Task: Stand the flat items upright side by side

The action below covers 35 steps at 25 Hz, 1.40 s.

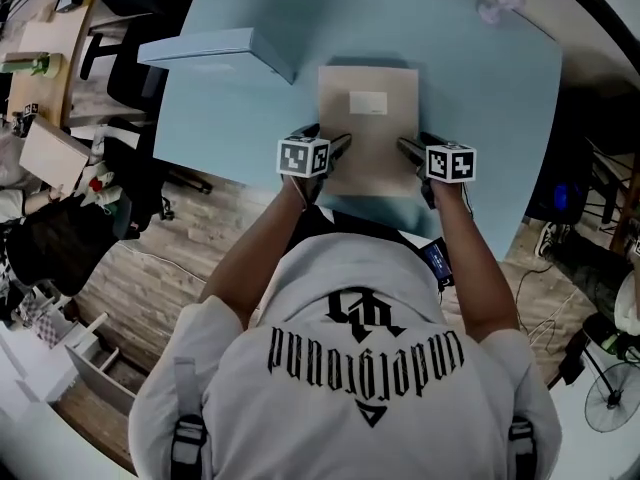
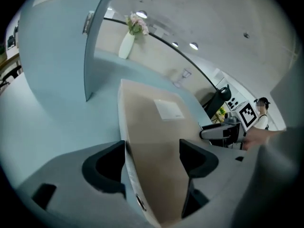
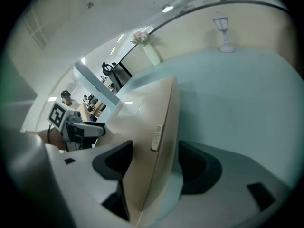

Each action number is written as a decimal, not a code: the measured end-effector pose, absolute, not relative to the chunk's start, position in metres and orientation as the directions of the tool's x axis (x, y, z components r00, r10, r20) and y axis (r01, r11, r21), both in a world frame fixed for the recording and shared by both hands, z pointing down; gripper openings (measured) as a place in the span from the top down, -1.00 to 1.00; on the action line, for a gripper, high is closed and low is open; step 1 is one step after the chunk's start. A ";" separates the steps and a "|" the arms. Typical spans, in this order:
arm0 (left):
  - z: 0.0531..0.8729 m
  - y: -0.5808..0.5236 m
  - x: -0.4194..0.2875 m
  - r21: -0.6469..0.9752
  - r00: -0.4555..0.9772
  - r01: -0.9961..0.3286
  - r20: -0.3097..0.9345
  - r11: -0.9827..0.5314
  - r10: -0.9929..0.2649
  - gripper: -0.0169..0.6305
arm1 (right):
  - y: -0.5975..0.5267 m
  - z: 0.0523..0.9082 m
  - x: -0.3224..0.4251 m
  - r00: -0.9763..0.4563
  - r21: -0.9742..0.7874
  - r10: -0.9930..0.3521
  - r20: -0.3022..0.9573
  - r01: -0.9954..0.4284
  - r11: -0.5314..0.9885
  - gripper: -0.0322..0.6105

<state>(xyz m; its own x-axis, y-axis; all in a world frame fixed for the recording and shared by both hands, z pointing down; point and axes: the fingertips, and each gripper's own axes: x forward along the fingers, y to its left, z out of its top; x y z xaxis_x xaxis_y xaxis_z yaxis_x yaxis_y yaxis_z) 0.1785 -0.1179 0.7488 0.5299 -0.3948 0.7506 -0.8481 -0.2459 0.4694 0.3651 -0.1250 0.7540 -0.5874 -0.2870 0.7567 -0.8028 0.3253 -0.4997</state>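
Note:
A tan flat item (image 1: 368, 128) with a white label lies flat on the light blue table (image 1: 480, 118), near its front edge. A blue flat item (image 1: 225, 46) stands upright to its far left. My left gripper (image 1: 340, 148) is at the tan item's left edge and my right gripper (image 1: 408, 149) at its right edge. In the left gripper view the open jaws (image 2: 152, 151) straddle that edge of the tan item (image 2: 156, 127). In the right gripper view the open jaws (image 3: 153, 153) straddle the opposite edge (image 3: 156, 127). Neither gripper's pads visibly press on it.
A white vase with flowers (image 2: 129, 39) and a small clear glass piece (image 1: 500, 3) stand at the table's far side. The blue item (image 2: 61, 37) rises close to the left of the tan one. Chairs, desks and clutter fill the floor to the left.

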 end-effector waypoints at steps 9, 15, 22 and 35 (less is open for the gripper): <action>0.767 -0.117 0.174 0.502 0.535 -0.843 0.754 -0.193 -0.381 -0.18 | -0.117 0.765 0.354 -0.674 -0.633 -0.221 0.705 -0.738 0.234 0.06; 0.762 -0.119 0.177 0.489 0.525 -0.850 0.755 -0.196 -0.394 -0.14 | -0.119 0.759 0.356 -0.644 -0.600 -0.268 0.717 -0.765 0.233 0.09; 0.715 -0.133 0.179 0.434 0.533 -0.846 0.702 -0.309 -0.472 -0.12 | -0.131 0.705 0.353 -0.595 -0.459 -0.399 0.697 -0.799 0.389 0.11; 0.562 -0.146 0.180 0.003 0.484 -0.838 0.465 -0.545 -0.742 -0.07 | -0.123 0.576 0.352 -0.379 0.018 -0.798 0.469 -0.899 0.438 0.14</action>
<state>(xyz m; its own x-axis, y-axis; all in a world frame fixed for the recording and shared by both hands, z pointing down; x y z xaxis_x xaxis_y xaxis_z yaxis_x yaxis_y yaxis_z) 0.1804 -0.1459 0.5621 0.4840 -0.7415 0.4647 -0.8384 -0.5451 0.0034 0.3524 -0.1226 0.5764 -0.3793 -0.7976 0.4691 -0.8989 0.4378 0.0176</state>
